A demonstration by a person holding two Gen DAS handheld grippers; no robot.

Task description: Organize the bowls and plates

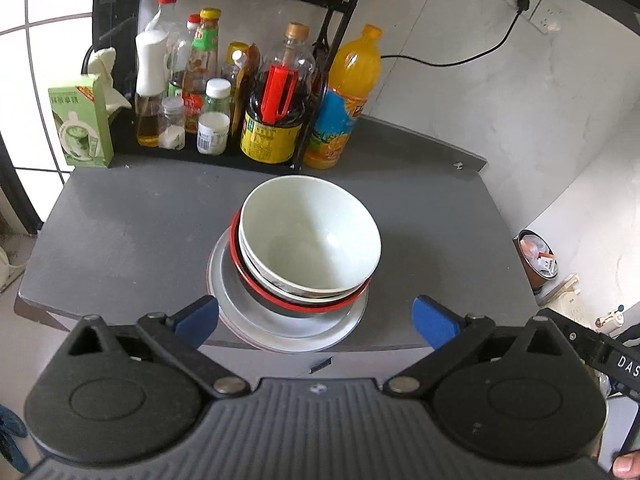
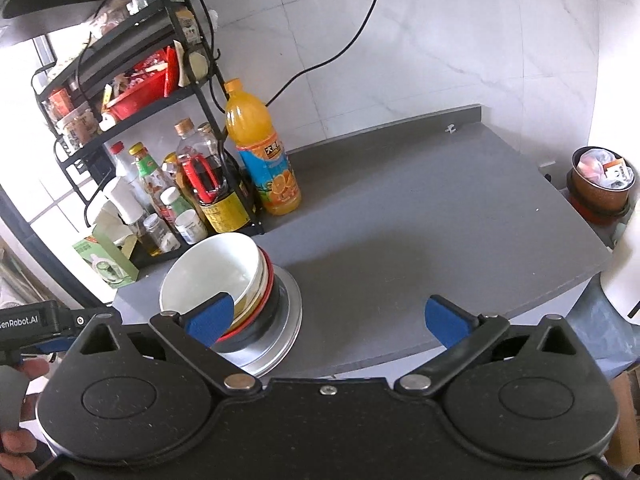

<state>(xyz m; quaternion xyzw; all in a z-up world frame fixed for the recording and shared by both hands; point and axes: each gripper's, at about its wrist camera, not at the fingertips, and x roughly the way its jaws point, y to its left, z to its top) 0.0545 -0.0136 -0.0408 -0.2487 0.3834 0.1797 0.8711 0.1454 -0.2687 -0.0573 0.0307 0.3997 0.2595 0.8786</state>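
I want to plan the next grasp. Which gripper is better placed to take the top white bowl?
Probably the left gripper: open, with the white bowl centred between its fingers. The right gripper, also open, has it off to its left.

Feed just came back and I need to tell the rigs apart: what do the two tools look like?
Both look alike: the left tool and right tool each have two blue padded fingers on black linkage arms with silver pivot pins, joined to rounded black housings. The left body is ribbed grey. White lettering reads "DAS" on one body and "enRobot.AI" on the other.
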